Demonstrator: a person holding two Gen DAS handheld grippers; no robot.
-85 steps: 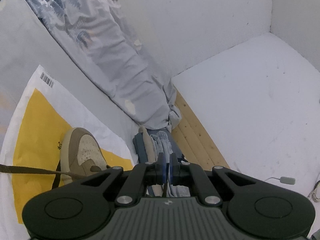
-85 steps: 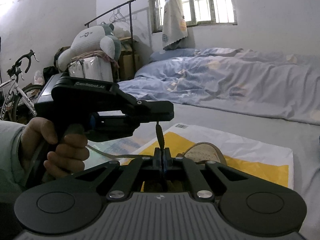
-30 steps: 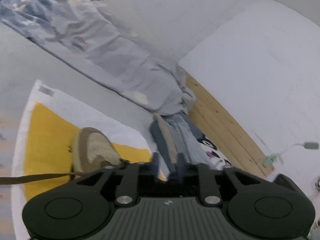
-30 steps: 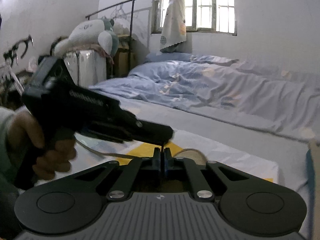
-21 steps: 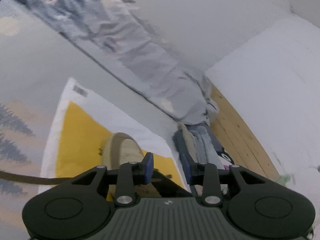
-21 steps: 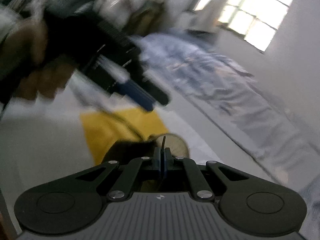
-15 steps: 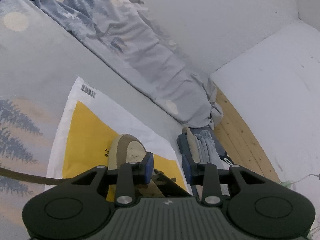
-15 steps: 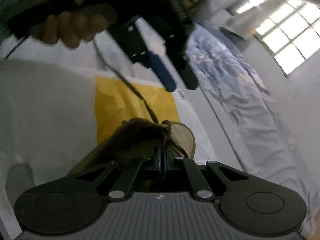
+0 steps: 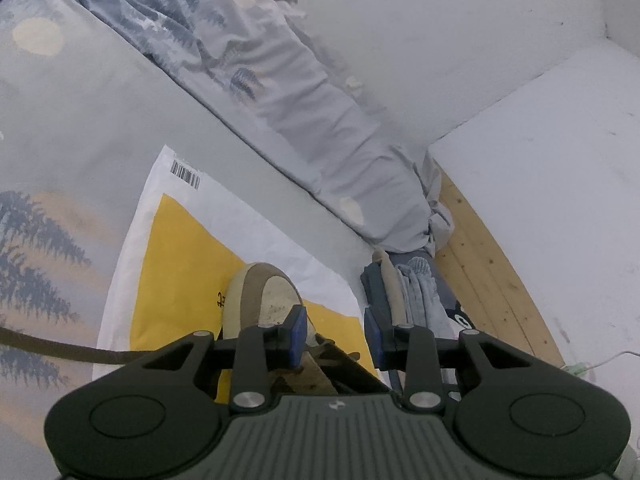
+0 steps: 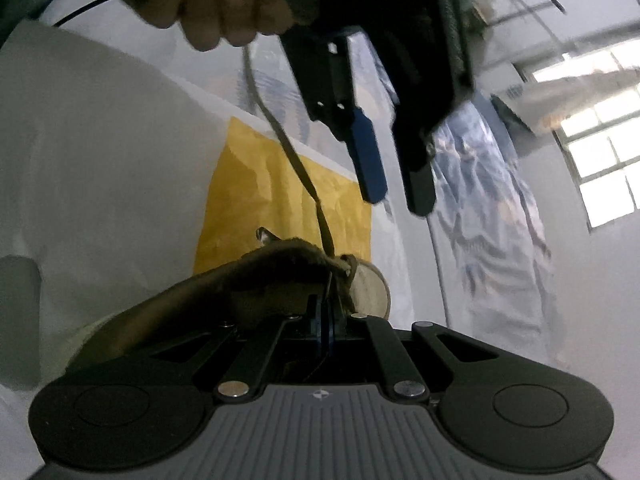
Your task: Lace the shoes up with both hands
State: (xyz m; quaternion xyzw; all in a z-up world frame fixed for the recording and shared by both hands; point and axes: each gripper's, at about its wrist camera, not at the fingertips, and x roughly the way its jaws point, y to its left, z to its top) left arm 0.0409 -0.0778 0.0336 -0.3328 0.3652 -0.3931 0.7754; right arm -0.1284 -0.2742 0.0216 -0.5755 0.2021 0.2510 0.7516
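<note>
Shoe (image 9: 260, 304) lies on yellow mailer bag (image 9: 180, 264) on bed, toe pointing away from you. Your right gripper (image 10: 323, 316) fingers pinch lace tip at eyelets, nearer. Left gripper (image 9: 334, 338) fingers part-open, empty, above shoe.

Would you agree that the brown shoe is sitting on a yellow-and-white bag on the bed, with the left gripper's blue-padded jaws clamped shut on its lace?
Not quite. In the left wrist view the left gripper has its jaws apart with nothing between the pads; the lace trails off to the side. The brown shoe does sit on the yellow-and-white bag on the bed.
</note>
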